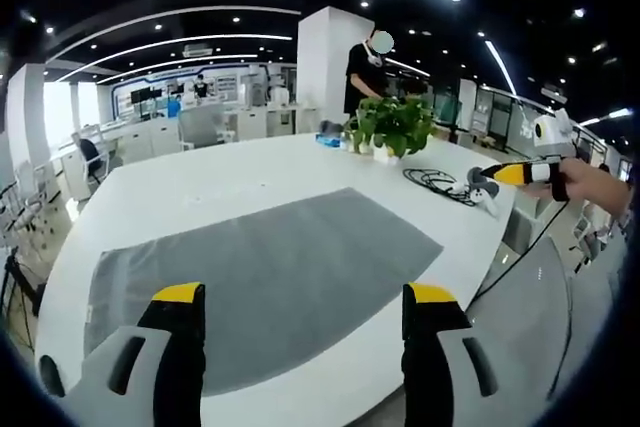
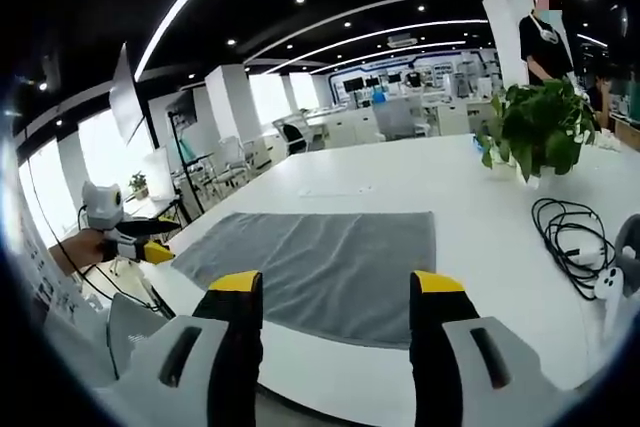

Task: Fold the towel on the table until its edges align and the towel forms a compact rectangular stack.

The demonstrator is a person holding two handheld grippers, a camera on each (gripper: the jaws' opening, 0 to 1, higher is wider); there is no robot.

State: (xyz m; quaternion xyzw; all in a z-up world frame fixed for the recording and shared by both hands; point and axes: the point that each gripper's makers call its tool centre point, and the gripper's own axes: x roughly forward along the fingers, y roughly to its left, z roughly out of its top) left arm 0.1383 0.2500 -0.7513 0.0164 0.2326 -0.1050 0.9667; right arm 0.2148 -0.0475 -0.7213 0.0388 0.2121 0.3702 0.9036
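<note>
A grey towel (image 1: 260,277) lies spread flat on the white table (image 1: 200,187), one long edge near the table's front. My left gripper (image 1: 305,297) hovers just short of that near edge, open, with nothing between its yellow-tipped jaws. In the right gripper view the same towel (image 2: 320,262) lies flat ahead of my right gripper (image 2: 337,284), which is open and holds nothing. The right gripper (image 1: 520,173) also appears at the right of the left gripper view, held by a hand off the table's end. The left gripper (image 2: 150,250) shows at the left edge of the right gripper view.
A potted green plant (image 1: 390,125) (image 2: 535,127) stands beyond the towel. A coiled black cable (image 1: 440,184) (image 2: 570,237) lies beside it, with a white device (image 2: 610,287) near the table edge. A person (image 1: 365,67) (image 2: 545,32) stands behind the table. Office desks and chairs fill the background.
</note>
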